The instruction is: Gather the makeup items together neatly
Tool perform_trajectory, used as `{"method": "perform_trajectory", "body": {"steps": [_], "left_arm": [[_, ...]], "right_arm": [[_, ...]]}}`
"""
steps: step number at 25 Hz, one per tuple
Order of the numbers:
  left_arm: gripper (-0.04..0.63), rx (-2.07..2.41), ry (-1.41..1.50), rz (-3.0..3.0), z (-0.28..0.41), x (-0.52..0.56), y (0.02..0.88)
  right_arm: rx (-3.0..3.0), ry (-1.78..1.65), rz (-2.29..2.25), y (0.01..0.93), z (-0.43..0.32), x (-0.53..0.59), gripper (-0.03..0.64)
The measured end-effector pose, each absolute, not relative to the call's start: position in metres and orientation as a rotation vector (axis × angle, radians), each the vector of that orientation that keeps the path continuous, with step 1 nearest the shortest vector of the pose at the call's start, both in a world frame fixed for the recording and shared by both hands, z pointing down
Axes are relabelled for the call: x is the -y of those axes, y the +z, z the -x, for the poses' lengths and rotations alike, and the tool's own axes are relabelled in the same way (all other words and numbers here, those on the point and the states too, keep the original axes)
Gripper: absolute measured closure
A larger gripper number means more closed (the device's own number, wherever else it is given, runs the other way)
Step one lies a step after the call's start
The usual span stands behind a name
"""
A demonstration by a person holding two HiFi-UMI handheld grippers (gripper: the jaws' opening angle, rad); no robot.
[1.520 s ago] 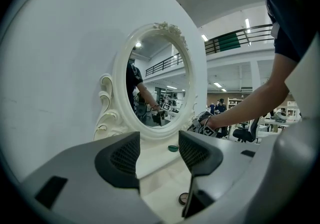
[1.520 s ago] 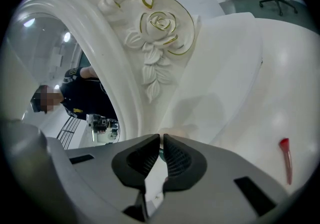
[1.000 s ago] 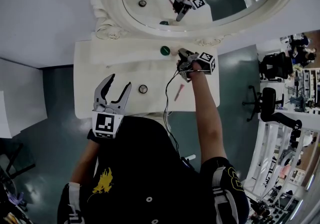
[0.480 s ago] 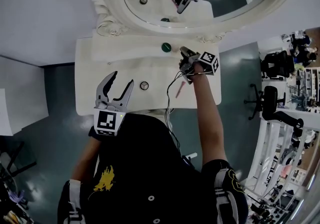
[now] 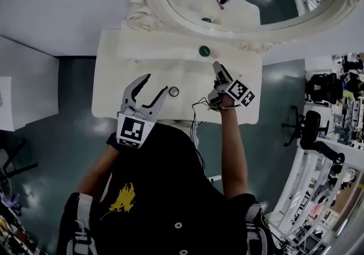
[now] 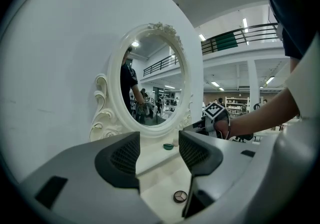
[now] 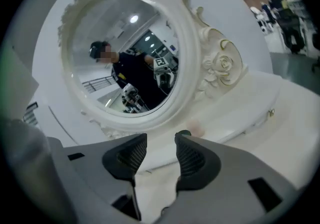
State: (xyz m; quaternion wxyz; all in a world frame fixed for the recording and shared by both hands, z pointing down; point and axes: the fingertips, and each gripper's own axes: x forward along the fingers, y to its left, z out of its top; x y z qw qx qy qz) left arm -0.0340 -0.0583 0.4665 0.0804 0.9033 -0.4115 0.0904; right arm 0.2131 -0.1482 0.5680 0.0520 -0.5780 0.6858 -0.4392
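Two grippers, both empty. Right gripper [image 5: 216, 67]: jaws partly apart, just been opening, nothing between them; green jar [image 5: 204, 50] near its tip. Left gripper [image 5: 154, 83]: jaws wide apart, round compact [image 5: 174, 91] just beside, on dressing table [image 5: 114, 77].

Cool, even light falls from ceiling lamps [image 6: 245, 22], fisheye distortion bends the dark-cornered edges, and the right gripper view looks blurred.
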Motion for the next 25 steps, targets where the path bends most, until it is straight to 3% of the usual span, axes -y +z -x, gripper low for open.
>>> {"method": "perform_trajectory", "body": {"steps": [10,18,25], "left_arm": [[0.344,1.185,0.289,-2.73,0.023,0.058,0.47],[0.345,1.201,0.302,-2.71,0.03,0.063,0.479],[0.344,1.191,0.332,-2.681,0.027,0.065,0.5]], "right_arm": [[-2.824,-0.901,1.993,0.612,-0.136,0.117,0.383],[-3.119,-0.969,1.903,0.677,-0.089,0.071,0.345],[-3.046,-1.066,2.069,0.696,-0.106,0.031,0.314]]}}
